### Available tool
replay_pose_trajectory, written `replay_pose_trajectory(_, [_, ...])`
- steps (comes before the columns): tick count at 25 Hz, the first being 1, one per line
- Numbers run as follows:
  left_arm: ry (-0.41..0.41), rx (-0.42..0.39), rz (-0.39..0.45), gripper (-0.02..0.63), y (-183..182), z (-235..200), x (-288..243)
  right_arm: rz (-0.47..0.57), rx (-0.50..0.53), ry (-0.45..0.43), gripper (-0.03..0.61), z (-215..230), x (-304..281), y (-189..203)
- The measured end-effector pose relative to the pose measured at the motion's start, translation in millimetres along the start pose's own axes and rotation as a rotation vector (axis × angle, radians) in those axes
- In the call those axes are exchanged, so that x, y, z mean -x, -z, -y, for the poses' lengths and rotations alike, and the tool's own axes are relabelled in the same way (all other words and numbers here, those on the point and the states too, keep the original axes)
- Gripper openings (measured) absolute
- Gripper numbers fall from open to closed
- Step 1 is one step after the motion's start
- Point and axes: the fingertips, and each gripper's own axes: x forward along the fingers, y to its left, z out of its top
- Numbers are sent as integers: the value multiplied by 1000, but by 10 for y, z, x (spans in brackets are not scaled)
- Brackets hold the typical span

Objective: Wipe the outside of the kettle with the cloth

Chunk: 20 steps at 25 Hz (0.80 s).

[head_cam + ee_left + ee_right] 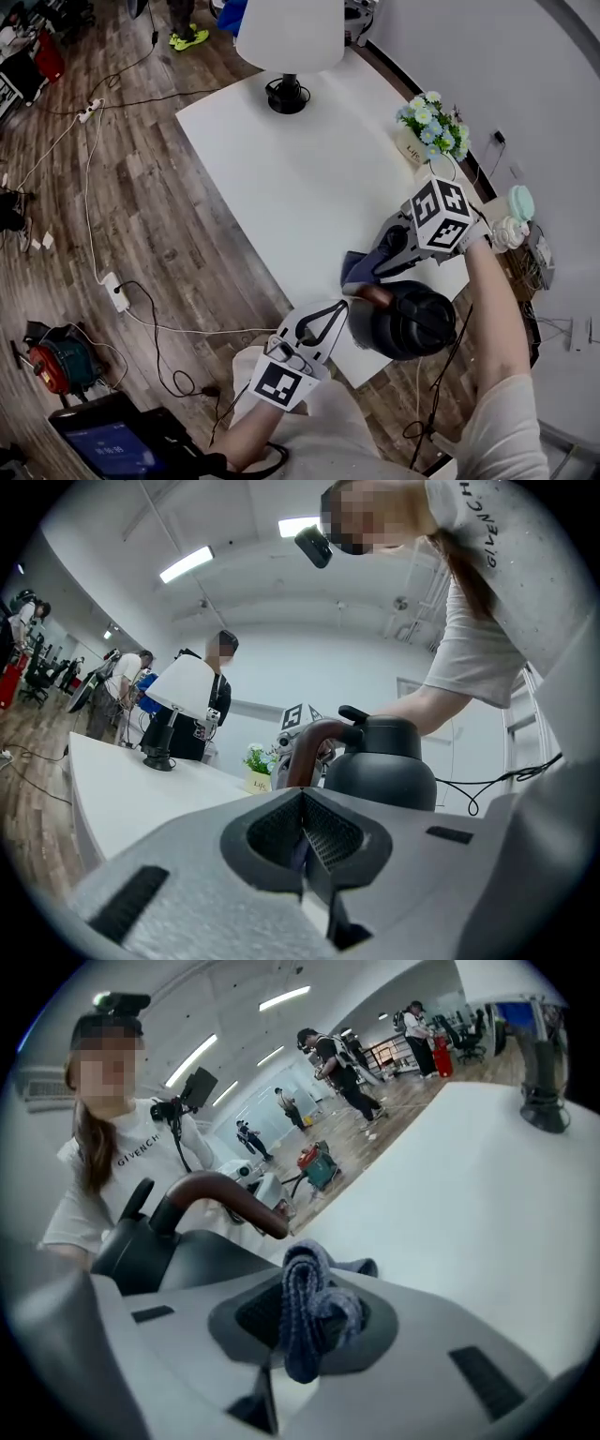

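Cloth [302, 1283] pinched in jaws of right gripper [302, 1330], beside kettle [173, 1251].

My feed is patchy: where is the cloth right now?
The blue cloth is pinched in the right gripper, just beside the black kettle's brown handle, over the near end of the white table in the head view.

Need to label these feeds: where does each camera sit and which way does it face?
Head view: on the person's head, steeply down at table, kettle, left gripper, right gripper; both forearms show.
Left gripper view: on that gripper, along shut jaws toward the kettle; the person's arm shows.
Right gripper view: on that gripper, shut on the cloth, facing kettle and the person's torso.
All three share the kettle.
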Motion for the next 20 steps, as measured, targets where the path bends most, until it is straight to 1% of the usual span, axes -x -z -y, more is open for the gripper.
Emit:
replay_pose_trajectory(2, [-10, 0, -3, 6, 9, -54, 37, 52, 49, 62, 63, 2, 156, -56])
replay_pose_trajectory(4, [-23, 4, 2, 6, -20, -119, 63, 91, 84, 79, 63, -150, 435, -191])
replay_pose_trajectory(5, [-28, 6, 10, 6, -52, -148, 71, 92, 97, 74, 63, -259, 580, -269])
replay_pose_trajectory(8, [-28, 4, 26, 6, -135, -157, 97, 78, 139, 32, 63, -643, 906, -506])
replay_pose_trajectory(11, [-20, 4, 33, 6, -180, -104, 104, 136, 221, -41, 63, -1065, 1066, -803])
replay_pose_trajectory(13, [-18, 5, 40, 6, -213, -119, 105, 162, 263, -83, 63, -1246, 1062, -1005])
replay_pose_trajectory(14, [-18, 6, 41, 6, -225, -136, 108, 155, 265, -100, 63, -1282, 1022, -1070])
replay_pose_trajectory(16, [-16, 3, 42, 6, -235, -160, 123, 102, 246, -129, 63, -1250, 880, -1118])
replay_pose_trajectory(20, [-27, 24, 36, 6, -150, -191, 168, 4, 222, -184, 63, -892, 591, -1067])
